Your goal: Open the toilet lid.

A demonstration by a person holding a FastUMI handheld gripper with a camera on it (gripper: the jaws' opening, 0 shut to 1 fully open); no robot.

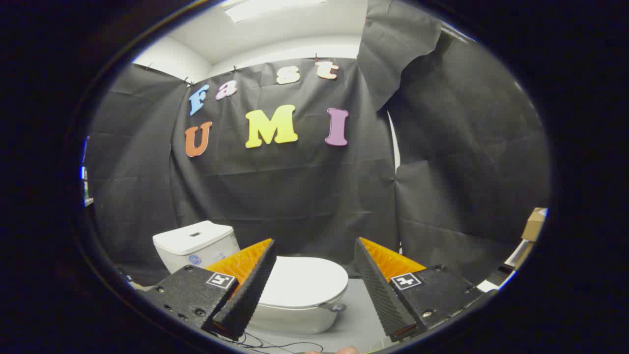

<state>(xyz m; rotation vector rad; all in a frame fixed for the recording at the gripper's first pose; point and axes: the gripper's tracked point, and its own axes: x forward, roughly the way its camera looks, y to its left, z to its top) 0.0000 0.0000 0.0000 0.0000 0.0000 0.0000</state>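
jaws (314, 287) wide apart, empty | toilet lid (307, 280) down, beyond them, left edge hidden | tank (194, 243) behind

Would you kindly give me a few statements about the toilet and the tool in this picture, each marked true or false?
1. The toilet lid is down on the bowl. True.
2. The tool is shut on the lid. False: its fingers stand wide apart, touching nothing, with the lid seen between and beyond them.
3. The tank has a button on top. True.
4. The toilet stands on a wooden floor. False: the floor is plain grey.
5. Black cloth hangs behind the toilet. True.
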